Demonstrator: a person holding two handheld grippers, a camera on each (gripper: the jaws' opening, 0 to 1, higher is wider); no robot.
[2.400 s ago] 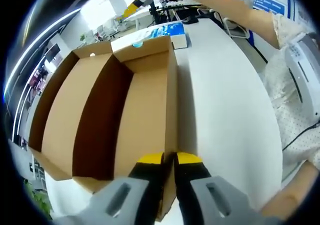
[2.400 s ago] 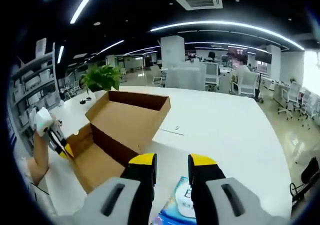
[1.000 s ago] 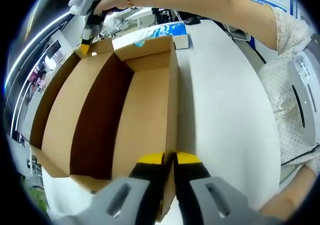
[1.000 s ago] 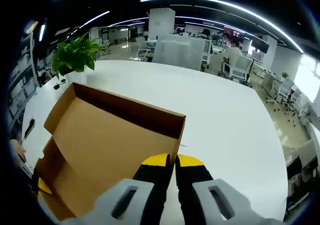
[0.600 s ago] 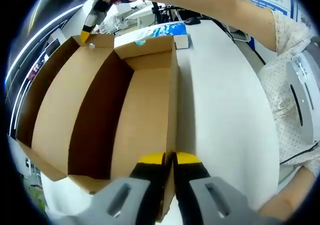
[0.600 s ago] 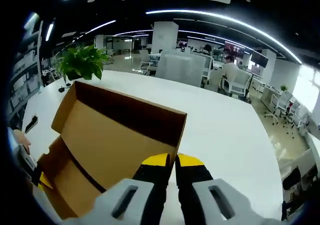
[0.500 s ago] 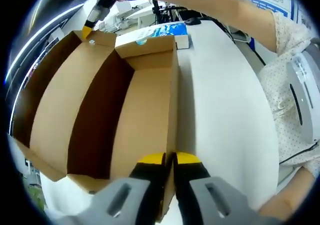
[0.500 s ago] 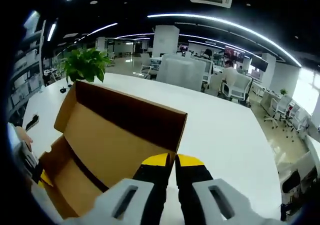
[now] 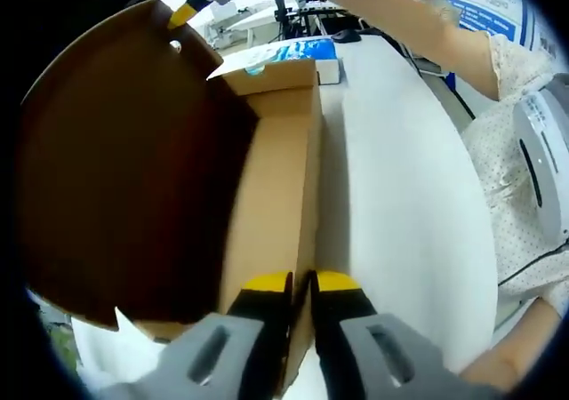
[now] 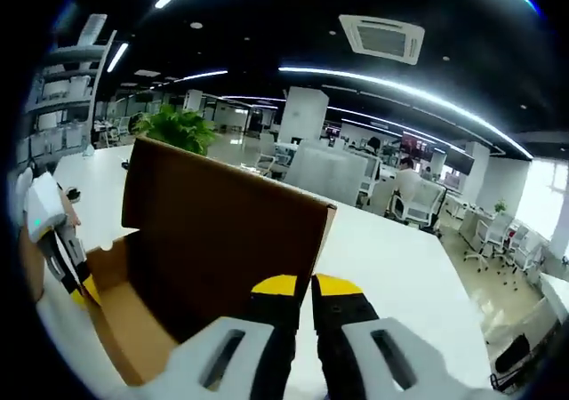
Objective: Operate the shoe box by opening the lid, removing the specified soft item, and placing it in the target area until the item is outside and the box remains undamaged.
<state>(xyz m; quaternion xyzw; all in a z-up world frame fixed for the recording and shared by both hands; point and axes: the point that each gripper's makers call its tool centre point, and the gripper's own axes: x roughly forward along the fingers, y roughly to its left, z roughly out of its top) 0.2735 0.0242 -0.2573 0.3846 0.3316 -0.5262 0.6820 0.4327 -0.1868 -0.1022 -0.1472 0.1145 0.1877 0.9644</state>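
In the left gripper view, the left gripper has its yellow-tipped jaws pinched shut on the near wall of the brown cardboard shoe box. That wall runs straight ahead from the jaws. The big brown lid stands up to the left of the jaws. Half a second ago it lay more open, and the inside of the box showed. Now it has swung up and its dark side hides most of the inside. Far ahead and up to the left, the right gripper holds the top corner of the lid. Past the far end of the box lies a blue and white soft packet on the white worktop. To the right of the jaws is a person's dotted sleeve.

In the right gripper view, the right gripper has its jaws pressed shut on the edge of the lid, right ahead of them. The lid stood lower before, and now it rises taller. This view shows other things: the left gripper at the box's far end, low to the left, a green leafy plant behind the lid, and office chairs far off. I cannot tell what is inside the box.
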